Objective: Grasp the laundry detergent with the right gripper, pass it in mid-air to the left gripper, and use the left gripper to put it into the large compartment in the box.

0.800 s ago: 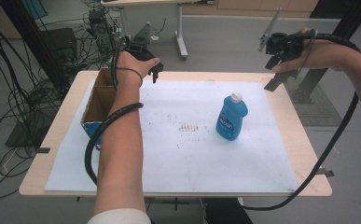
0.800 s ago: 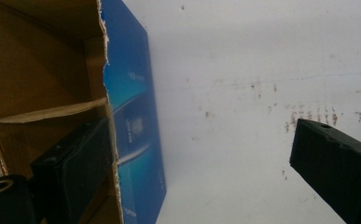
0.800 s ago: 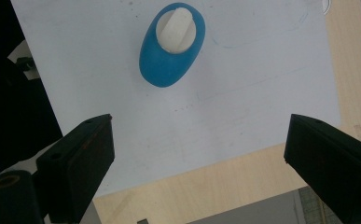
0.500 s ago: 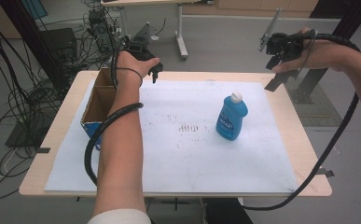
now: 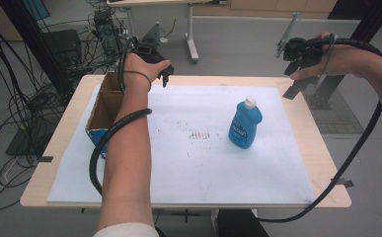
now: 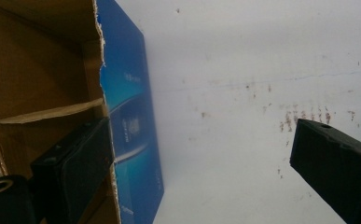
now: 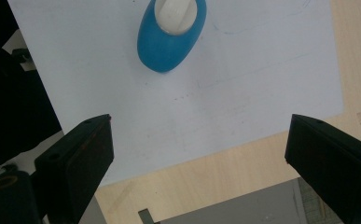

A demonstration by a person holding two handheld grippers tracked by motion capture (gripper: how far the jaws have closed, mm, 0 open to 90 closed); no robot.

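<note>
The counter [image 5: 322, 163] was a pale wooden top, most of it covered by a white sheet [image 5: 218, 163] marked with faint brownish smudges near its middle. At the left edge stood an open cardboard box [image 5: 102, 111] with a blue printed outer face. From above I could see little more than its brown inside and one blue corner. The left gripper view showed that blue side [image 6: 131, 126] close up, along with a torn upper edge and a cardboard divider [image 6: 47, 113] crossing the inside.

Right of the sheet's middle, a blue bottle [image 5: 245, 124] with a white cap stood upright and untouched, well apart from the box. In the high view I could see the label on its front. The right gripper view looked down on its cap and rounded shoulders [image 7: 171, 35] instead.

The left hand-held gripper [image 5: 156, 61] was held over the far end of the box, near the counter's back edge. Its own camera [image 6: 201, 158] showed the jaws spread wide, one over the box's inside, the other over the sheet, with nothing between them. The right hand-held gripper [image 5: 297, 66] hung off the far right corner of the counter, away from the bottle. Its own view [image 7: 199, 154] showed both jaws wide apart and empty, framing the sheet's edge and a strip of bare wood.
</note>
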